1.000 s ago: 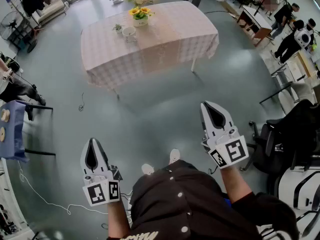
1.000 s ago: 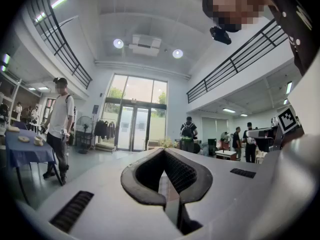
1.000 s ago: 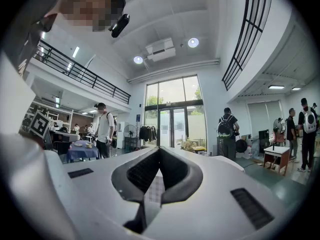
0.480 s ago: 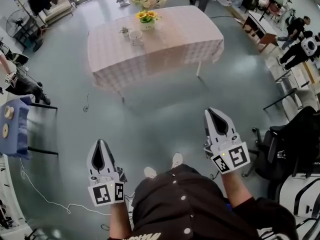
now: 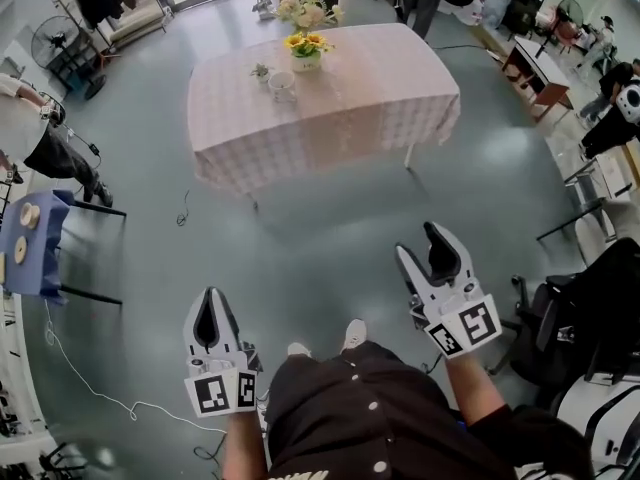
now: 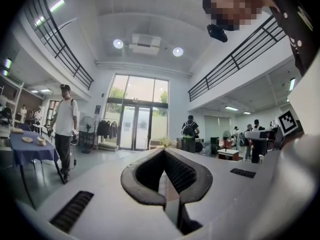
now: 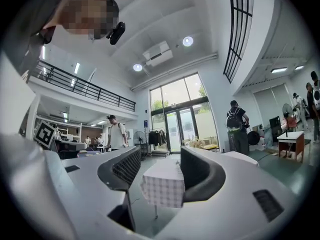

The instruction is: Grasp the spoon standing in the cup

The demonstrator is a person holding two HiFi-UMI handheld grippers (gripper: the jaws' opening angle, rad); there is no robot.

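Observation:
A white cup point(image 5: 283, 86) stands on the table point(image 5: 340, 108) with a checked pink cloth, far ahead across the floor; a spoon in it is too small to make out. Beside the cup are a small plant point(image 5: 261, 71) and a pot of yellow flowers point(image 5: 306, 49). My left gripper point(image 5: 208, 314) hangs low at the left, shut and empty, its tips meeting in the left gripper view point(image 6: 164, 153). My right gripper point(image 5: 422, 244) is held low at the right, and its jaws are opening with nothing between them. In the right gripper view point(image 7: 160, 156) the table point(image 7: 162, 185) shows through the gap.
A blue side table point(image 5: 25, 253) and a person point(image 5: 40, 138) are at the left. Black chairs point(image 5: 585, 288) and a desk stand at the right, with more people point(image 5: 612, 78) behind. A white cable point(image 5: 90, 398) lies on the grey floor. A fan point(image 5: 72, 48) stands at the far left.
The right gripper's jaws have gone from shut to open. The table sits slightly lower and further right in the head view. The left gripper has stayed shut.

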